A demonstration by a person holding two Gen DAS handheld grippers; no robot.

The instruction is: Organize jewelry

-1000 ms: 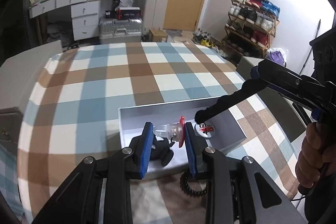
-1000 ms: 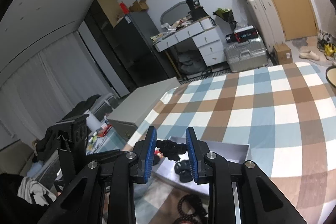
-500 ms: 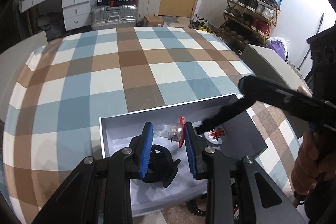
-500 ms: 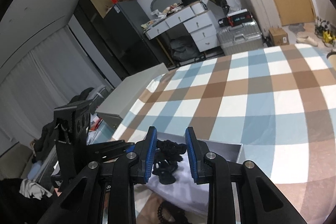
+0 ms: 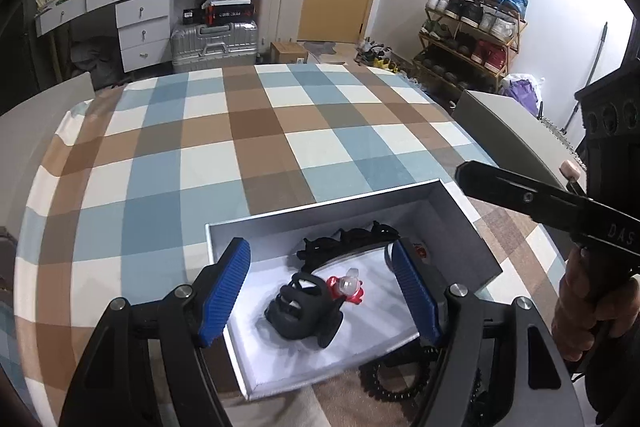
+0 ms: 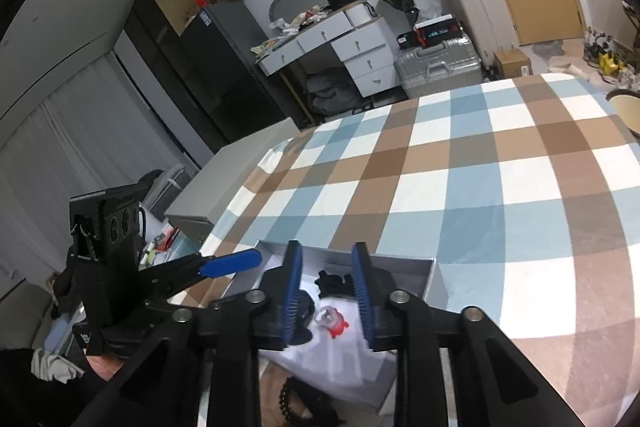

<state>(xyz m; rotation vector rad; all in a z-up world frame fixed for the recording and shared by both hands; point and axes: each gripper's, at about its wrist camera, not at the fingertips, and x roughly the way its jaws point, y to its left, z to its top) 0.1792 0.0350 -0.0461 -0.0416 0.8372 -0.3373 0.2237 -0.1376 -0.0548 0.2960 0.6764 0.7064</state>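
Left gripper (image 5: 320,291) has spread wide since 0.5 s ago, releasing red-and-clear trinket (image 5: 347,287) | trinket lies inside grey box (image 5: 464,227) beside black hair claw (image 5: 304,311) | right gripper (image 6: 329,297) fingers part-open, empty, above box | checked worktop (image 5: 200,147) beyond.

Checked tablecloth (image 5: 208,163) covers table; grey open box (image 5: 468,227), black beaded bracelet (image 5: 384,385) on it.

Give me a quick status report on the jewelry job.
Left gripper open, empty. Right gripper open over the box. Red clip in box beside black claw clip. Nothing in the way.
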